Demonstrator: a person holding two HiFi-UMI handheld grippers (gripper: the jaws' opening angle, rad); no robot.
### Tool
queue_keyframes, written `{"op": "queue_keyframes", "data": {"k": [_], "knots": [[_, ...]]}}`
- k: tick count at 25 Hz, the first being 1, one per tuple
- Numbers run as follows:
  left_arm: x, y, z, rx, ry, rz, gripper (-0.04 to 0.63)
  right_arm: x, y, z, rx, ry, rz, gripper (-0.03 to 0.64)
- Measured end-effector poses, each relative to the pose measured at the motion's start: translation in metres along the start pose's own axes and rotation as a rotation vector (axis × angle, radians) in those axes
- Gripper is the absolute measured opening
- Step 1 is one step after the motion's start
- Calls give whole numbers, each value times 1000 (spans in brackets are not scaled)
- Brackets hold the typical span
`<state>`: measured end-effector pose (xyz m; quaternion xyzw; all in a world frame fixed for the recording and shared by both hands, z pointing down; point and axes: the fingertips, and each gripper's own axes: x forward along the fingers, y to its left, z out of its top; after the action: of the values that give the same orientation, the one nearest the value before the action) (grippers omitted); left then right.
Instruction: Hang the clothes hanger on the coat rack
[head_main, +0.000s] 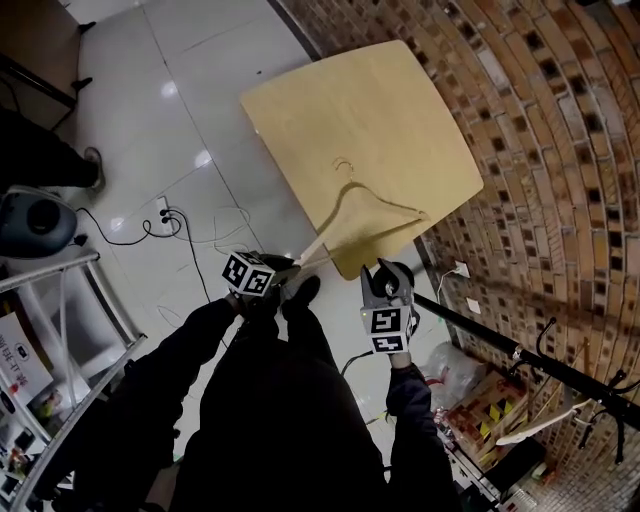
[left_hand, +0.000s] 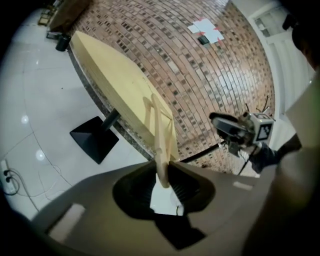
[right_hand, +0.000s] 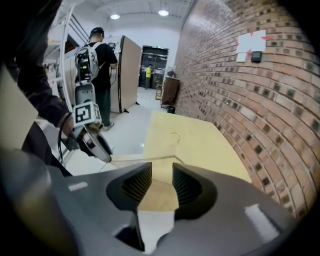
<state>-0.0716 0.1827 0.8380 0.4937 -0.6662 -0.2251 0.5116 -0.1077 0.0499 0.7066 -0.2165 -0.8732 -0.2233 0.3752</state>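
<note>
Just off the near corner of the desk, my left tongs are clamped tight on the tip of one arm of the wooden clothes hanger. The hanger reaches over that corner, hook toward the desk's middle. Right of it, at the same corner, my right tongs stand partly apart and grip nothing; only the desk's corner shows through the gap. The black coat rack stands further right of the desk.
</note>
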Motion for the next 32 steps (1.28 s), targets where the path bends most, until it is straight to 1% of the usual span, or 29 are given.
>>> {"op": "queue_keyframes", "data": {"k": [2,6,7,9,10,13,15,17,19,24,26,28,32], "knots": [[-11,1,2,36,7,10,80,29,-16,1,-124,45,8,146],[-25,-3,5,91,20,22,75,94,-39,-5,-387,144,46,202],[-28,-5,6,101,22,25,75,110,-43,-10,-444,174,49,202],[-34,-8,8,124,29,33,74,135,-53,-22,-524,229,39,204],[-37,-9,9,135,34,36,74,145,-57,-27,-537,248,35,229],[-44,-11,11,173,49,42,72,162,-64,-35,-522,277,38,238],[-49,-11,13,205,59,53,71,168,-69,-37,-519,283,24,235],[-54,-10,15,223,62,60,70,170,-73,-35,-510,274,15,141],[-57,-11,20,240,66,63,69,167,-74,-32,-502,260,11,92],[-71,-17,34,330,103,64,67,137,-82,-9,-460,202,-45,91],[-79,-23,47,391,119,63,67,115,-89,4,-445,177,-91,89],[-84,-31,64,475,145,64,67,88,-100,16,-421,155,-149,87],[-81,-62,96,645,214,40,66,21,-125,22,-330,135,-258,81]]}}
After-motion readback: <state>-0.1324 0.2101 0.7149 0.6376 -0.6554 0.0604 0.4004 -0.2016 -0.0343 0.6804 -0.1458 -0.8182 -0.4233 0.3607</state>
